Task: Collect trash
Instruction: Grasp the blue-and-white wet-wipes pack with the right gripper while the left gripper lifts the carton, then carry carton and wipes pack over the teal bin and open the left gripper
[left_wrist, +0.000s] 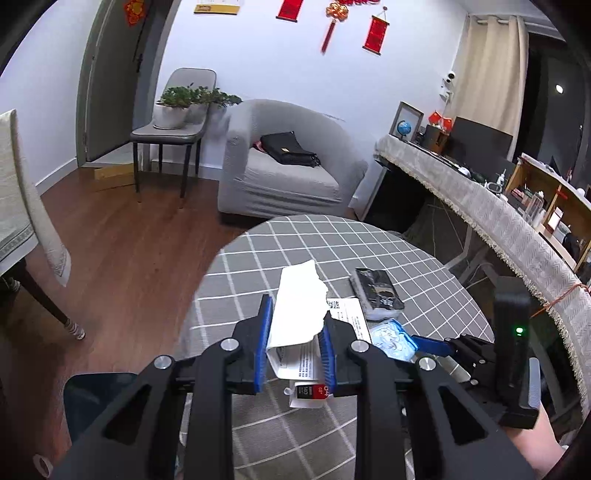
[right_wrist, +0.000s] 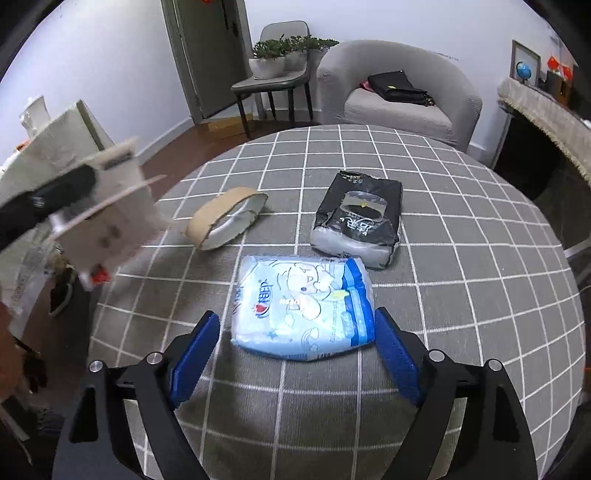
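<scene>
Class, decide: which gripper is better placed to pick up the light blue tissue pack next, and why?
Right. The right gripper is open, straddling the blue tissue pack on the table. The left gripper is shut on papers.

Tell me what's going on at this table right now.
A person is clearing trash off the round grey checked tablecloth with two handheld grippers. The left gripper is shut on a bunch of white paper sheets, lifted above the table. The right gripper is open, its blue fingers either side of a light blue plastic tissue pack. A black tissue pack and brown cardboard tape ring wait.
</scene>
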